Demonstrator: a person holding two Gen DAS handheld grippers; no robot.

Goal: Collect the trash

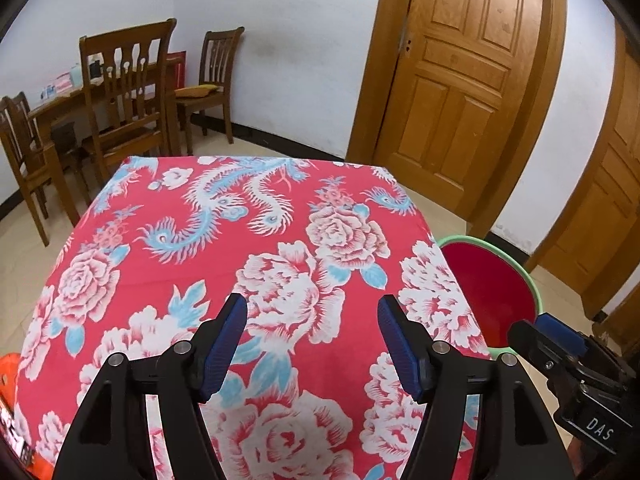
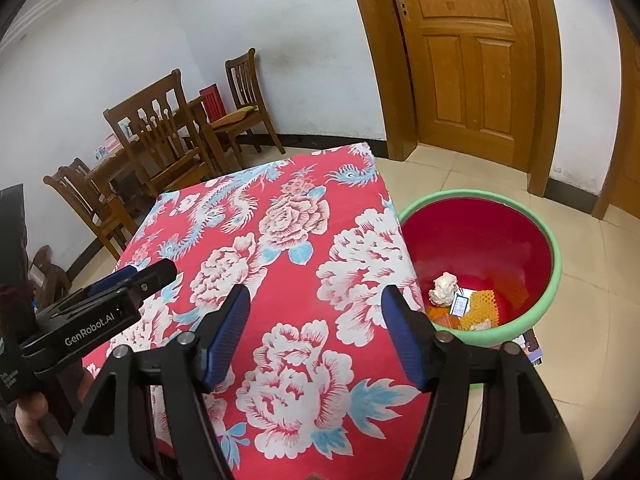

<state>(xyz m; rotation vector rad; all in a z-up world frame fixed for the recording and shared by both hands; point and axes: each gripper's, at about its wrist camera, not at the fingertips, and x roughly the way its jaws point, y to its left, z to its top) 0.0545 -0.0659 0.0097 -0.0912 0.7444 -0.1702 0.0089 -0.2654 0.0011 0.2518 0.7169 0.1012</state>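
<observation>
A table under a red flowered cloth (image 1: 280, 248) (image 2: 280, 240) fills both views, and no loose trash shows on it. My left gripper (image 1: 311, 304) hovers open over the cloth with nothing between its blue pads. My right gripper (image 2: 315, 296) is likewise open and empty above the cloth's right side. Each gripper shows in the other's view: the right gripper (image 1: 536, 326) at the far right, the left gripper (image 2: 148, 274) at the left. On the floor by the table's right edge stands a green-rimmed red bin (image 1: 492, 280) (image 2: 480, 236). It holds a crumpled white paper (image 2: 444, 288), an orange mesh (image 2: 484, 308) and a small card (image 2: 460, 304).
Wooden chairs (image 1: 124, 92) and a dining table (image 1: 60, 104) stand at the back left against the white wall. A wooden door (image 1: 460, 80) is behind the bin. An orange object (image 1: 8, 364) peeks in at the lower left. A booklet (image 2: 532, 348) lies by the bin's base.
</observation>
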